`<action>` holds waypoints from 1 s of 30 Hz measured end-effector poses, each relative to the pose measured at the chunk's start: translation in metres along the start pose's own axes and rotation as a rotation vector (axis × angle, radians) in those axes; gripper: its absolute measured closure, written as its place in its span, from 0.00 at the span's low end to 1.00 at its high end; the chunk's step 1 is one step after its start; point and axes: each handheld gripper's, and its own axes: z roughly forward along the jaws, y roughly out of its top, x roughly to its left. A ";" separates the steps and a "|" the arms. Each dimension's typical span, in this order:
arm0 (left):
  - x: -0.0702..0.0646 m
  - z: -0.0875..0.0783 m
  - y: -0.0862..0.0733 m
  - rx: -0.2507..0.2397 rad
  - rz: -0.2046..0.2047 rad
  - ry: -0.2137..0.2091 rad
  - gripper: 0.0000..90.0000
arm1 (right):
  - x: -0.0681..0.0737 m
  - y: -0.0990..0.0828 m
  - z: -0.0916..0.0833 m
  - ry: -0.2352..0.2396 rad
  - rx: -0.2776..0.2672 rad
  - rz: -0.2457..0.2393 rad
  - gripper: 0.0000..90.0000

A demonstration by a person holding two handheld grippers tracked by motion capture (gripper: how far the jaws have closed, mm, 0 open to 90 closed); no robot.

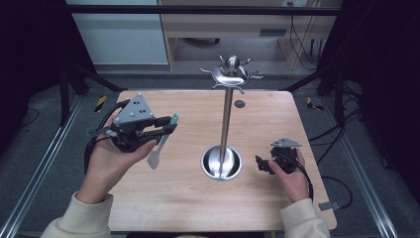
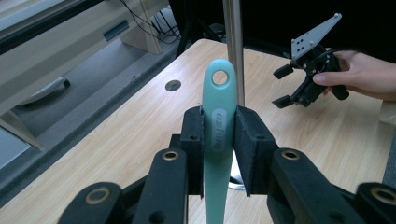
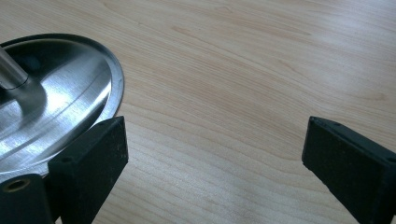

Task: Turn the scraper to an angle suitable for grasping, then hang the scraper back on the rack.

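Spatula [image 2: 218, 140] blade cut off below, stand pole [image 2: 234, 46] top cropped, base [image 3: 56, 107] partly cut off

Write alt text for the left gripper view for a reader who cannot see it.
Two black jaws of the left gripper clamp the handle of a mint-green utensil, its hanging hole pointing away over a wooden table. Just behind stands a steel stand pole. Farther right, a hand holds the right gripper, jaws open.

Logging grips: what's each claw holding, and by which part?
Left claw grips the spatula mid-handle, below its hanging hole. Right claw is open, empty.
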 end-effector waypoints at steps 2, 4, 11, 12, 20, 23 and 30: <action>0.000 0.001 0.002 0.002 0.004 0.002 0.82 | 0.000 0.000 0.000 0.000 -0.001 -0.001 0.08; -0.001 0.001 0.005 -0.003 0.005 0.004 0.82 | 0.000 0.000 0.000 -0.002 0.004 0.008 0.08; -0.004 0.004 0.012 -0.008 0.021 0.011 0.82 | 0.000 0.000 0.000 0.000 0.000 0.002 0.08; -0.003 0.005 0.012 -0.009 0.017 0.011 0.82 | 0.000 0.000 0.000 0.001 0.000 0.003 0.08; -0.002 0.006 0.019 -0.033 0.003 0.010 0.82 | 0.000 0.000 0.000 0.003 0.000 0.004 0.08; -0.003 0.007 0.024 -0.037 0.003 0.009 0.82 | 0.000 0.000 0.000 0.001 0.002 0.007 0.08; -0.004 0.009 0.037 -0.051 0.006 0.012 0.82 | 0.000 0.000 0.000 0.002 -0.001 0.002 0.08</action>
